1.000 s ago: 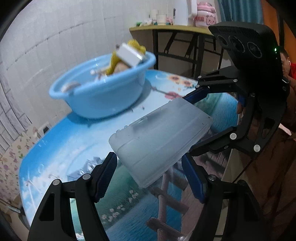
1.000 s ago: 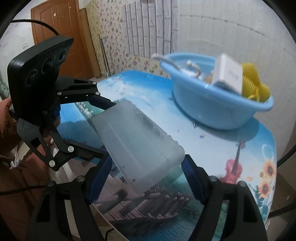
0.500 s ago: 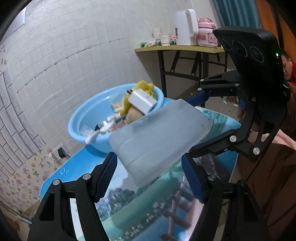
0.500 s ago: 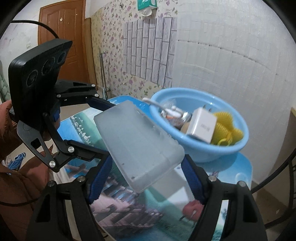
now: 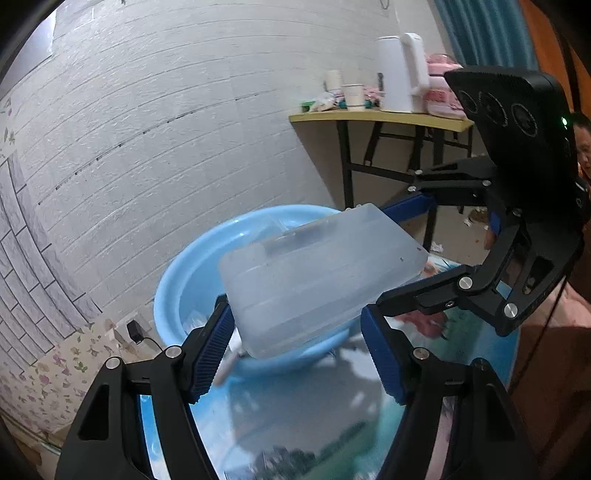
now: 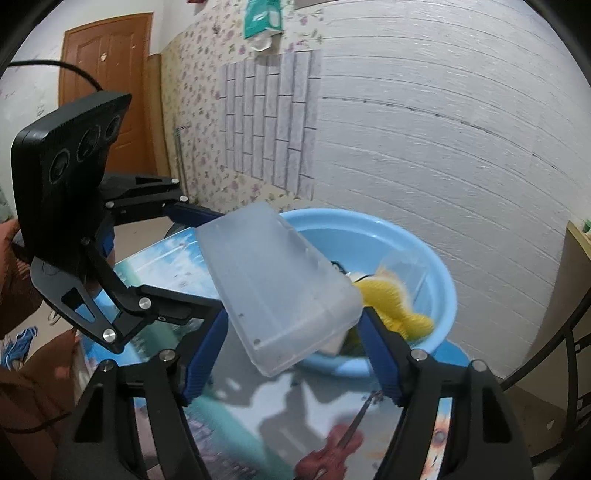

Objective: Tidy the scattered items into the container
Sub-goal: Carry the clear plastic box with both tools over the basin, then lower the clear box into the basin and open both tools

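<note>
Above one blue basin (image 5: 177, 295): one frosted box (image 5: 317, 280), two grippers (image 5: 295, 347) (image 6: 291, 350) holding.

No readable text for you here. The green pack (image 6: 263, 18) on the wall and the pink appliance (image 5: 441, 99) carry print, but it's too blurred to read.

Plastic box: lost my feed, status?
Left claw and right claw shut on plastic box; right claw just tightened. Box aloft, tilted, before blue basin. Nothing between.

Frosted translucent plastic box (image 5: 317, 273); glossy blue plastic basin (image 6: 424, 258) (smooth); glossy printed tabletop (image 5: 295, 417), reflections seen; matt black grippers.
</note>
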### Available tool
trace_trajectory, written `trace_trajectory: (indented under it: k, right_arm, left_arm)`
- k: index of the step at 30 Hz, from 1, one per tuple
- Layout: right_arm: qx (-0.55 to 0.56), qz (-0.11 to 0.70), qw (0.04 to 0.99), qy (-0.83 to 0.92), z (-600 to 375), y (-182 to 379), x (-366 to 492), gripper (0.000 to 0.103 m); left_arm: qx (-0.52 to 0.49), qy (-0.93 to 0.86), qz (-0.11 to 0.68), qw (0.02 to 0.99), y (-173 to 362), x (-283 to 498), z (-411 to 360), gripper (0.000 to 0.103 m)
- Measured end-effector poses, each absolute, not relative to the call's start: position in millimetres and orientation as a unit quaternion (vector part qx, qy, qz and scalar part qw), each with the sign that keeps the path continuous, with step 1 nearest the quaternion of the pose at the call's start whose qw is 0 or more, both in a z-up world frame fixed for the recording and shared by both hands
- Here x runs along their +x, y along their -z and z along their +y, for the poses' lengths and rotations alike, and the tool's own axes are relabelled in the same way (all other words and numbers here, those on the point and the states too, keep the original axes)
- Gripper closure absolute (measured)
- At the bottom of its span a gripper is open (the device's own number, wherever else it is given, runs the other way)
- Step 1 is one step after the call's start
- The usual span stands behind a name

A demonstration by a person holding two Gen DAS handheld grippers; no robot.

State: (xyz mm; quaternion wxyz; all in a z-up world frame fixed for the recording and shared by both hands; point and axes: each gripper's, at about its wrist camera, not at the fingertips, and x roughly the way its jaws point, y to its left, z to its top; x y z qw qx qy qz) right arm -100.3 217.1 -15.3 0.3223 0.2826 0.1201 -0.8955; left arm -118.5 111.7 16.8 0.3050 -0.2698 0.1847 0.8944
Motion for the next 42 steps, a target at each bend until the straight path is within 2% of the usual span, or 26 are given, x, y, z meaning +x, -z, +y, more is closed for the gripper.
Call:
trace_trajectory:
  k: [20,28,35,42]
  right_arm:
    - [0.322,0.026,0.305,0.896,220,32,-200,0.033]
    - [0.325,0.015,0.286,0.901,217,36,-203,0.033]
    - [0.342,-0.003,0.25,0.906,216,36,-203,0.032]
    - [0.356,-0.008,0.214,0.91,212,31,-194,0.025]
  left_arm:
    - [-0.305,-0.907,0.097,0.274,1,-208,100,0.033]
    - [-0.33,-0.902,0.092,0.263,19,-206,109,0.032]
    - [-0.345,-0.912,0.06,0.213,21,-200,100,0.032]
    - [-0.353,-0.919,0.028,0.175,11,-179,88,0.015]
